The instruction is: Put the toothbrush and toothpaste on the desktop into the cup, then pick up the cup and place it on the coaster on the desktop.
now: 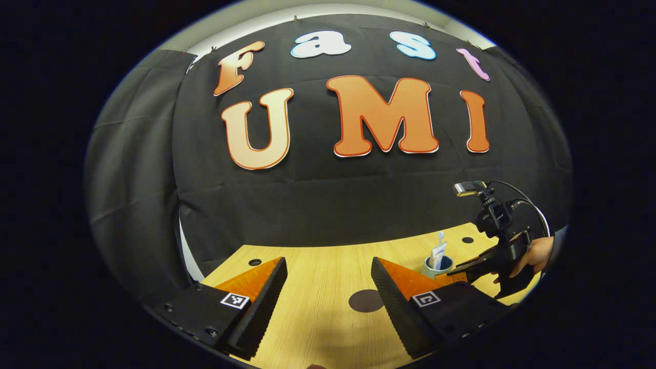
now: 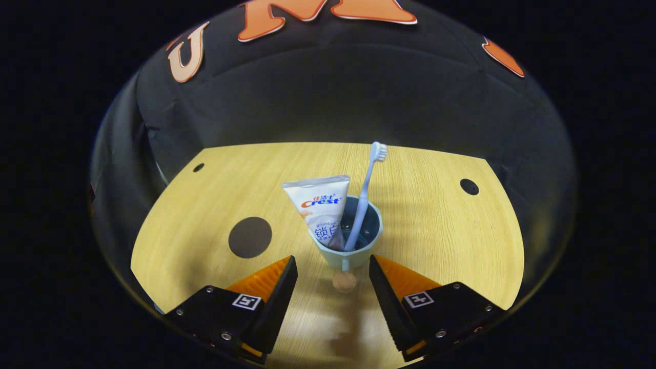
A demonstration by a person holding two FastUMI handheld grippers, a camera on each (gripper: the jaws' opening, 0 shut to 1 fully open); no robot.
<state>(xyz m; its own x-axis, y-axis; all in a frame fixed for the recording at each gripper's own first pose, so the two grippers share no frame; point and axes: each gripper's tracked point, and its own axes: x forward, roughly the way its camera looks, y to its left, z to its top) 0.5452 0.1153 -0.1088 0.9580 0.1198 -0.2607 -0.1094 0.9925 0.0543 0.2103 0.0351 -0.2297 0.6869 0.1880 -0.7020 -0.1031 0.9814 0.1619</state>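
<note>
A pale blue cup (image 2: 353,246) stands on the wooden desktop, holding a white toothpaste tube (image 2: 320,210) and a light blue toothbrush (image 2: 365,195), both leaning out of it. Its handle ends in a small wooden knob (image 2: 344,281) that points toward my right gripper (image 2: 332,270), which is open, with the knob between the fingertips and no contact. A dark round coaster (image 2: 249,237) lies left of the cup. In the left gripper view, my left gripper (image 1: 328,274) is open over the desktop, with the coaster (image 1: 366,300) just ahead and the cup (image 1: 438,265) to the right.
The wooden desktop (image 2: 441,241) has small round holes (image 2: 469,186) near its back corners. The black cloth wall closes off the back and sides. In the left gripper view a hand (image 1: 535,256) holds the other gripper beside the cup.
</note>
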